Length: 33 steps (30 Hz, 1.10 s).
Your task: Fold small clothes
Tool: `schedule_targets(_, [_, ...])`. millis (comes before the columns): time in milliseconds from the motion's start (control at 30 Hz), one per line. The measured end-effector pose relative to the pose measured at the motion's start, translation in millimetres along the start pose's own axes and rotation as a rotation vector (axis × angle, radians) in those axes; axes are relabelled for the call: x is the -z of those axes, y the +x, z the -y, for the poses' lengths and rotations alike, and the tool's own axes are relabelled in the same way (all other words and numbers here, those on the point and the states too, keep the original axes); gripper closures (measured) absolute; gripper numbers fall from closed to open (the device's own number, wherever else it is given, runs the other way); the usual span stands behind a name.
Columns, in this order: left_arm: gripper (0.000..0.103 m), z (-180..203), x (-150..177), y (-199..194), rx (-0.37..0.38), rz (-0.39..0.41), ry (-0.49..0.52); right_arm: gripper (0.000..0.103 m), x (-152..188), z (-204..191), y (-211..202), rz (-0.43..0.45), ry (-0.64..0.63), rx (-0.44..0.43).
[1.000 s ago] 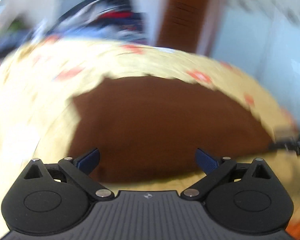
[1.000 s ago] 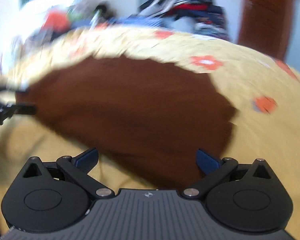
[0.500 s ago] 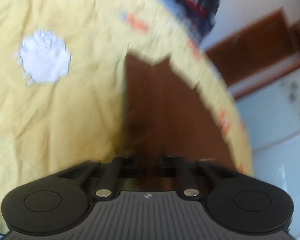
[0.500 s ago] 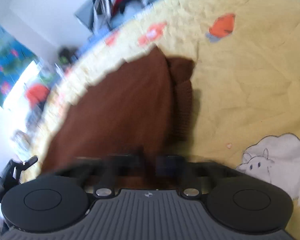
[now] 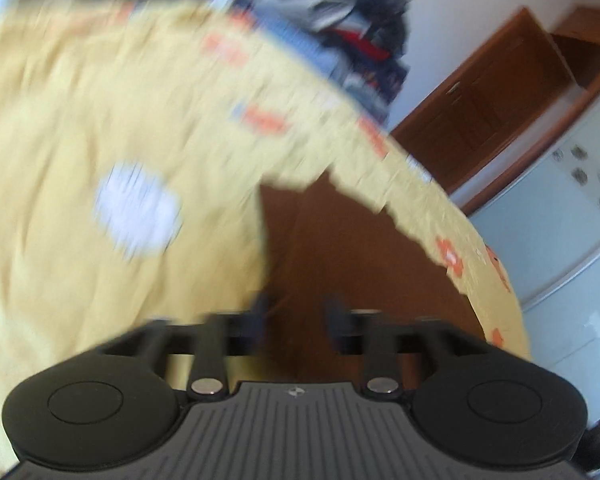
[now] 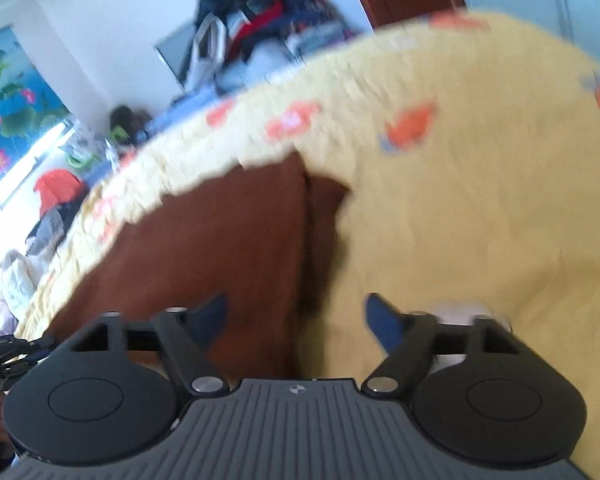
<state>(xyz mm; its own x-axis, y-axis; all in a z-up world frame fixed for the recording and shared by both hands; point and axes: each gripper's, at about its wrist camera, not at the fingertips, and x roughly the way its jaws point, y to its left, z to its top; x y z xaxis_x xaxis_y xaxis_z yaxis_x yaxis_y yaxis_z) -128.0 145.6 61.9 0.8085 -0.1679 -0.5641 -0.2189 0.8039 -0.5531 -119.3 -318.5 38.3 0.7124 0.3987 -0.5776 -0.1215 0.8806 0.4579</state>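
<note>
Both jaws are opening: right gripper point(image 6: 296, 320) spread, left gripper point(image 5: 296, 322) narrower over the brown knitted garment point(image 5: 364, 264); its released fold could be dragged loose at lower centre.

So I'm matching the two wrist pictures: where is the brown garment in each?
Left wrist: brown garment lies centre to lower right, running under the fingers.
Right wrist: brown garment lies centre-left, its folded edge ahead of the gripper.
Shared landmark: the pile of dark clothes beyond the yellow blanket.
</note>
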Motion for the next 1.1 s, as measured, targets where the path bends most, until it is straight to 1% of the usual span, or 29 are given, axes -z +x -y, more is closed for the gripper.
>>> schedule_targets(33, [0.002, 14, 0, 1, 0.002, 0.046, 0.048, 0.024, -5, -9, 4, 0.009, -0.025, -0.015])
schedule_targets(67, [0.001, 30, 1, 4, 0.000, 0.090, 0.100, 0.024, -10, -19, 12, 0.017, -0.052, -0.030])
schedule_targets(100, [0.001, 47, 4, 11, 0.000, 0.110, 0.159, 0.023, -14, -31, 23, 0.016, -0.084, -0.046])
schedule_targets(133, [0.001, 64, 6, 22, 0.014, 0.102, 0.227, 0.023, -18, -43, 38, 0.003, -0.122, -0.054])
schedule_targets(167, [0.001, 80, 11, 35, 0.031, 0.076, 0.295, 0.023, -23, -57, 59, -0.014, -0.163, -0.054])
schedule_targets(233, [0.001, 105, 27, 68, 0.041, -0.009, 0.442, 0.024, -21, -85, 88, -0.060, -0.260, -0.055])
schedule_targets(300, [0.002, 120, 48, 103, -0.025, -0.129, 0.587, 0.025, -13, -110, 109, -0.106, -0.368, -0.055])
schedule_targets(333, [0.002, 120, 58, 116, -0.061, -0.191, 0.637, 0.025, -5, -121, 117, -0.132, -0.428, -0.043])
schedule_targets(367, [0.001, 120, 69, 116, -0.086, -0.149, 0.724, 0.025, 5, -131, 122, -0.157, -0.491, -0.010])
schedule_targets(400, [0.001, 118, 77, 112, -0.083, -0.137, 0.784, 0.024, 17, -137, 123, -0.176, -0.564, 0.038])
schedule_targets(433, [0.001, 113, 80, 105, -0.069, -0.132, 0.792, 0.024, 32, -140, 120, -0.156, -0.672, 0.068])
schedule_targets(467, [0.001, 107, 80, 100, -0.054, -0.143, 0.787, 0.023, 45, -138, 112, -0.126, -0.728, 0.069])
schedule_targets(500, [0.001, 102, 80, 95, -0.040, -0.151, 0.790, 0.023, 47, -134, 106, -0.139, -0.696, 0.060])
schedule_targets(567, [0.001, 94, 77, 87, -0.036, -0.145, 0.782, 0.022, 51, -132, 97, -0.151, -0.714, 0.064])
schedule_targets(633, [0.002, 91, 70, 73, -0.037, -0.131, 0.733, 0.022, 48, -134, 94, -0.165, -0.712, 0.060])
schedule_targets(700, [0.002, 87, 63, 57, -0.013, -0.079, 0.685, 0.022, 36, -135, 91, -0.192, -0.666, 0.043])
schedule_targets(733, [0.001, 85, 60, 52, -0.001, -0.059, 0.668, 0.020, 28, -133, 85, -0.184, -0.622, 0.021])
schedule_targets(767, [0.001, 83, 57, 54, 0.000, -0.064, 0.655, 0.013, 20, -130, 76, -0.156, -0.570, -0.010])
schedule_targets(800, [0.001, 81, 55, 63, -0.016, -0.094, 0.645, 0.009, 15, -126, 72, -0.122, -0.527, -0.025])
schedule_targets(833, [0.001, 76, 55, 73, -0.049, -0.137, 0.632, 0.002, 11, -122, 71, -0.092, -0.496, -0.017])
schedule_targets(867, [0.000, 69, 57, 83, -0.073, -0.164, 0.628, 0.002, 10, -118, 77, -0.091, -0.488, 0.010])
schedule_targets(900, [0.000, 70, 62, 79, -0.067, -0.136, 0.673, 0.002, 14, -113, 86, -0.128, -0.500, 0.052])
schedule_targets(933, [0.000, 72, 64, 78, -0.074, -0.149, 0.695, 0.000, 23, -108, 98, -0.203, -0.530, 0.095])
schedule_targets(967, [0.000, 74, 61, 73, -0.066, -0.165, 0.683, 0.000, 34, -111, 97, -0.174, -0.633, 0.101])
schedule_targets(1000, [0.000, 76, 56, 68, -0.039, -0.175, 0.661, 0.000, 38, -114, 94, -0.189, -0.667, 0.090])
schedule_targets(1033, [0.000, 77, 51, 63, -0.016, -0.163, 0.645, 0.000, 33, -116, 91, -0.229, -0.651, 0.088])
schedule_targets(1067, [0.000, 80, 47, 61, -0.007, -0.133, 0.642, 0.005, 27, -119, 89, -0.255, -0.648, 0.087])
schedule_targets(1100, [0.000, 83, 43, 60, -0.002, -0.102, 0.649, 0.005, 20, -121, 88, -0.248, -0.647, 0.084])
